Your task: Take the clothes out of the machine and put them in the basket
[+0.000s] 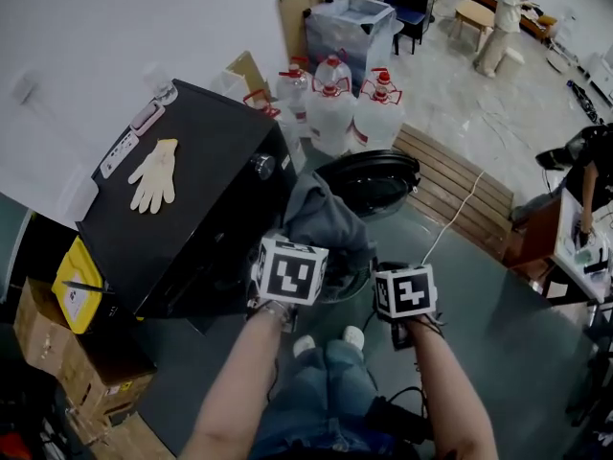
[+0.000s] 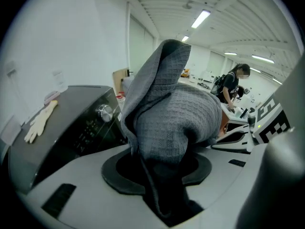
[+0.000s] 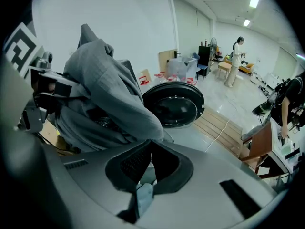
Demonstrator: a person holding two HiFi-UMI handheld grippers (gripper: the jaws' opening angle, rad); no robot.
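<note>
Grey knit garment (image 2: pixel 176 113), black machine (image 1: pixel 201 199), cream glove (image 1: pixel 155 173).

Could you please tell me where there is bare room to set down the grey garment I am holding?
The machine's black top is bare right of the white glove. The grey floor in front of the open door and the wooden slats is also free. Water jugs crowd the space behind the machine; cardboard boxes crowd its left side.
</note>
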